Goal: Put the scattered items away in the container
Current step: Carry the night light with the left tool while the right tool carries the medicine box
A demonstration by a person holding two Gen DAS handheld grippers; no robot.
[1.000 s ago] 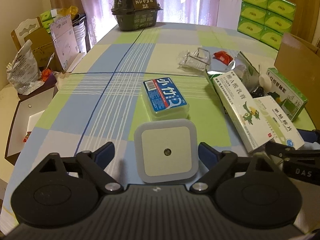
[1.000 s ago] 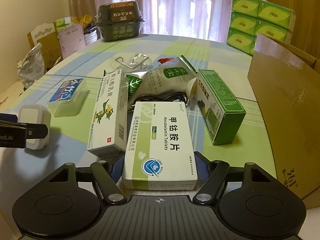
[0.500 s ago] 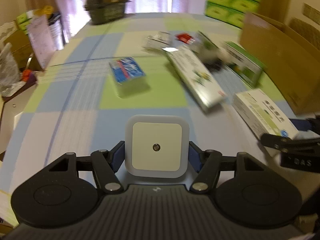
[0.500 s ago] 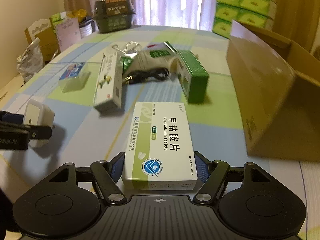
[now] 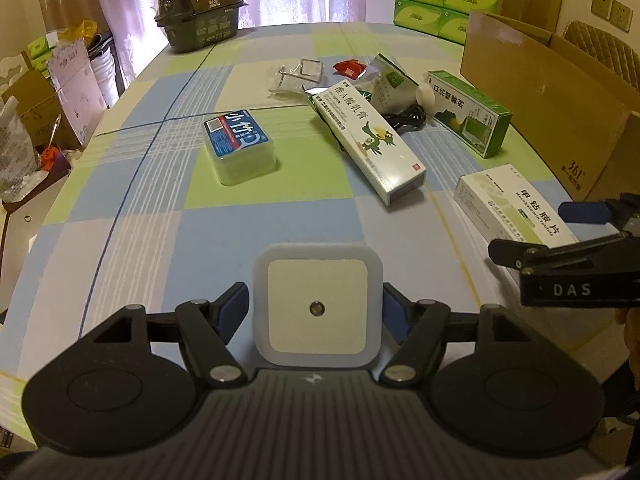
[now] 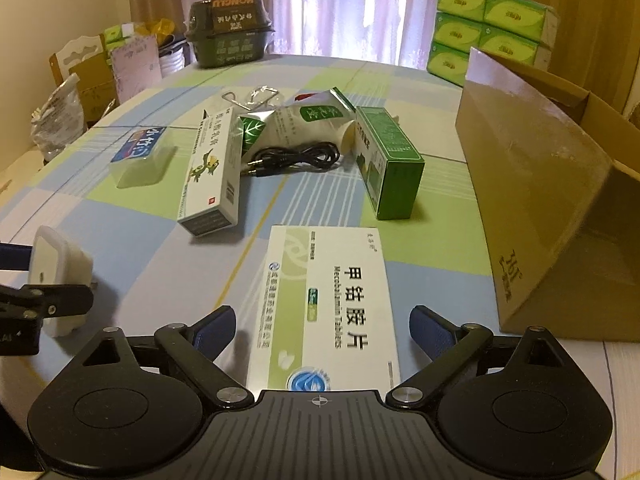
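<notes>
Checked cloth in blue, green and cream covers the table [image 5: 120,240], with pale curtains behind and stacked green tissue packs [image 6: 488,28] at the far right corner. Left tool [image 5: 316,308]: clenched on a white square night light [image 5: 316,306], its blue-padded fingers [image 5: 232,304] pressed against both sides; in the right wrist view the light appears at the left edge, clear of the cloth. Right tool [image 6: 320,330]: released, jaws spread wide to either side of a white-and-green tablet box [image 6: 328,304] that lies flat on the table, neither pad touching it. Beyond that box, a long white carton with a green bird print [image 5: 368,140] lies at an angle near the table's middle; a clear plastic case with a blue label [image 5: 238,146] sits well to its left. A green carton [image 6: 386,160] rests on its side just ahead of the tablet box, a coiled black cable [image 6: 296,158] between it and the long carton, a silver-green foil pouch [image 6: 304,120] behind the cable. A clear bag with metal clips [image 5: 298,74] and a small red packet [image 5: 350,69] lie further back. An open cardboard box [image 6: 532,184], the container, stands along the right edge of the table, near the green carton. A dark plastic tub [image 5: 200,8] sits at the far end.
</notes>
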